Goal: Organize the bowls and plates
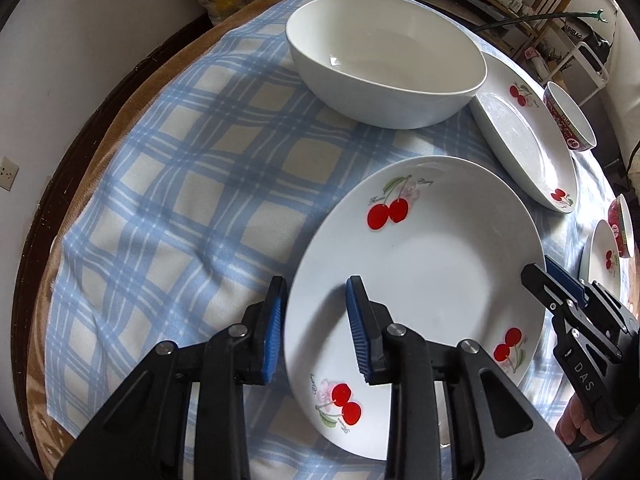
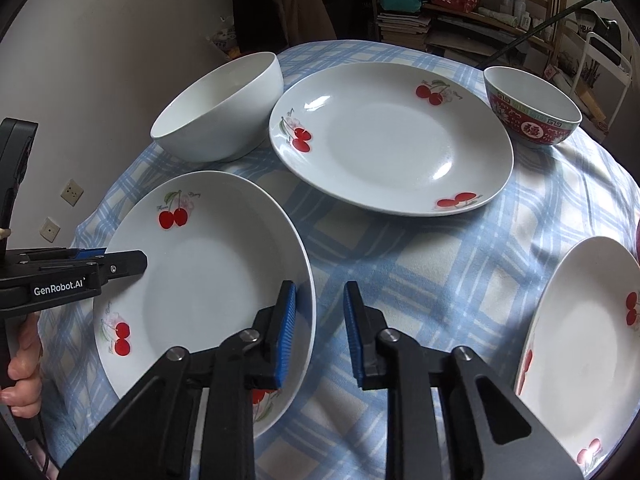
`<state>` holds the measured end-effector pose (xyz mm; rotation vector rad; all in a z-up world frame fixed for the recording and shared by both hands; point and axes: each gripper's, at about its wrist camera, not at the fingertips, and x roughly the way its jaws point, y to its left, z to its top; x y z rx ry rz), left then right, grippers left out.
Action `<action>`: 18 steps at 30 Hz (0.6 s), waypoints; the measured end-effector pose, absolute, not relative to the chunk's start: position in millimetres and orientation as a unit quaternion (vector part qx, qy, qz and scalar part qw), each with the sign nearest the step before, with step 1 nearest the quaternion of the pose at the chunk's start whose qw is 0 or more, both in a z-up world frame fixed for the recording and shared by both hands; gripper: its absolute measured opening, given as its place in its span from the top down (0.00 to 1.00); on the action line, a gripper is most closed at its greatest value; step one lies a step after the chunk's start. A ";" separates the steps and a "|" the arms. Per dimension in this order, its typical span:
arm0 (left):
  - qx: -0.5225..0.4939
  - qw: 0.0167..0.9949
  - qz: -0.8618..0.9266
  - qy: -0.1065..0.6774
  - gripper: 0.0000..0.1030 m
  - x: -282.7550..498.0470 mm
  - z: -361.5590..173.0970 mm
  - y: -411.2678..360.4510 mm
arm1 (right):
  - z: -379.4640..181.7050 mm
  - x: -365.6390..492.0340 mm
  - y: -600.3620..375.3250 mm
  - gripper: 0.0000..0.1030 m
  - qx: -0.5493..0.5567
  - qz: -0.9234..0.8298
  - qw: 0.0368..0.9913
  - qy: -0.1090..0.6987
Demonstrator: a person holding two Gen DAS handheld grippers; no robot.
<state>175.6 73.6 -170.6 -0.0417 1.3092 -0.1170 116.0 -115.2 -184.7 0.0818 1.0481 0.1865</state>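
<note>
A white cherry-print plate lies nearest on the blue checked cloth. My left gripper straddles its left rim, one blue pad outside and one over the plate's inside, with a gap still showing. My right gripper straddles the opposite rim the same way, with cloth visible between the rim and the outer pad. Each gripper also shows in the other's view: the right gripper and the left gripper. Behind the plate stand a large white bowl and a second cherry plate.
A red patterned bowl stands at the back right, and a third cherry plate lies at the right edge. Another red bowl peeks in beside it. A hand holds the left gripper's handle. Shelves and clutter stand beyond the round table.
</note>
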 end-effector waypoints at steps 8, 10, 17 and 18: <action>-0.039 0.788 -0.055 0.612 0.73 168.2 -176.2 80.8 | -184.7 115.3 -111.8 0.90 0.040 0.103 0.851 0.514; -0.029 0.791 -0.057 0.608 0.73 165.6 -175.1 80.8 | -184.9 116.1 -111.0 0.90 0.034 0.104 0.846 0.521; -0.036 0.793 -0.066 0.605 0.75 163.7 -173.5 82.6 | -189.1 116.4 -113.1 0.88 0.031 0.109 0.827 0.550; -0.036 0.790 -0.067 0.608 0.75 162.8 -173.7 83.0 | -189.0 114.9 -113.5 0.88 0.029 0.110 0.831 0.545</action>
